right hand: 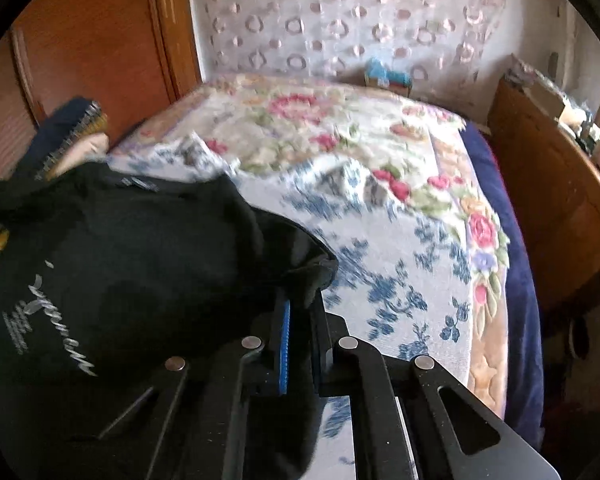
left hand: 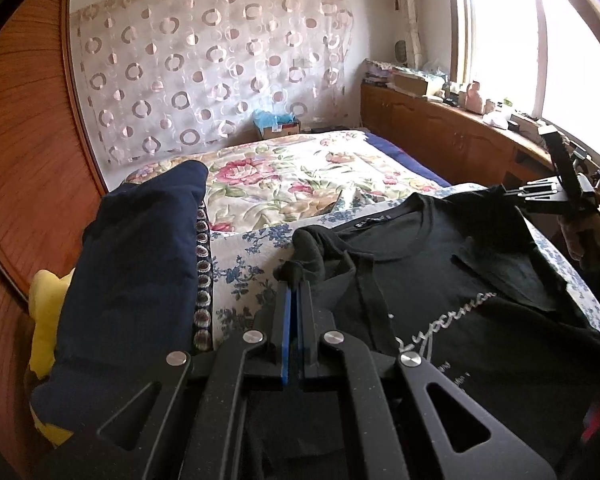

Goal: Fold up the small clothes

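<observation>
A black T-shirt (left hand: 460,300) with silver lettering is held up over the bed between both grippers. My left gripper (left hand: 296,276) is shut on the shirt's left shoulder or sleeve edge, with cloth bunched over the fingertips. My right gripper (right hand: 300,292) is shut on the other shoulder of the black T-shirt (right hand: 140,260); it also shows in the left wrist view (left hand: 540,194) at the far right, pinching the shirt's edge. The neck label faces up.
A blue floral cloth (left hand: 244,276) lies on a floral bedspread (left hand: 300,172). A dark navy garment (left hand: 136,272) and something yellow (left hand: 46,320) lie at the left. A wooden wardrobe (left hand: 24,140) stands left, a cluttered wooden cabinet (left hand: 440,136) right under the window.
</observation>
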The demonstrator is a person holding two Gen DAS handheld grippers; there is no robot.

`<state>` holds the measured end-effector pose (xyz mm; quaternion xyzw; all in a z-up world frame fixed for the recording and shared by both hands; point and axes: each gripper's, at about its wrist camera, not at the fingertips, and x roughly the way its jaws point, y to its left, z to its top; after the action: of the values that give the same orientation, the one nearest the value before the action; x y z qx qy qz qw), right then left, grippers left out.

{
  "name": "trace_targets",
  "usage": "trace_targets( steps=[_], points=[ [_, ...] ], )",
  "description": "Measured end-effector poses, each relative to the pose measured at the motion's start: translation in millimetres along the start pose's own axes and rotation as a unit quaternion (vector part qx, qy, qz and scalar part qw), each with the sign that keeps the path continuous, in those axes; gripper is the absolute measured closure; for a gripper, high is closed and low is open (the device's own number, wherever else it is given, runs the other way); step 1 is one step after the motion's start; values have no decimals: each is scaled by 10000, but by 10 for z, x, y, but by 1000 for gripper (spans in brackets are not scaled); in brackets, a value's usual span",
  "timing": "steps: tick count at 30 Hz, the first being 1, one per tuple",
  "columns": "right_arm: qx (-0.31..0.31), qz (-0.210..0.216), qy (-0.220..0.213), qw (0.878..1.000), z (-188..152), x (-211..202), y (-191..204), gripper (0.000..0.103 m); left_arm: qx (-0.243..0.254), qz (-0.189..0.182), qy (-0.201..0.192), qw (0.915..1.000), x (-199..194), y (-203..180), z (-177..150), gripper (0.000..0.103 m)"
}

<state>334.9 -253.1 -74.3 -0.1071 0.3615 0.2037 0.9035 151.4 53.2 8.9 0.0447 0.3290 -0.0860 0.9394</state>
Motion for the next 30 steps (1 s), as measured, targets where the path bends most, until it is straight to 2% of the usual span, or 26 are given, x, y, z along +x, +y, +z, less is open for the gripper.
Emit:
trace_targets(
  steps=[6,9,17,24,30],
  points=[
    [-163,207,-559,9981,-136,-536,300,96,-18,20,-199,9998,-260,-23,-99,100],
    [-247,399,-671,9966,-229,-728,391,96,-11,34,-270,9996,-359,-37,-135,100],
    [-354,509,-954,9935,-505,-1131,509,96,-96,54,-513,9986,-681,-14,-295,100],
    [-295,640,-1153,9908,-1001,-1452,557,96,-456,73,-673,9967,-1083,127,-688,100],
    [-181,697,-1045,9919,-1494,-1694,528,96,-854,165,-707,9937,-1402,270,-1072,100]
  ],
)
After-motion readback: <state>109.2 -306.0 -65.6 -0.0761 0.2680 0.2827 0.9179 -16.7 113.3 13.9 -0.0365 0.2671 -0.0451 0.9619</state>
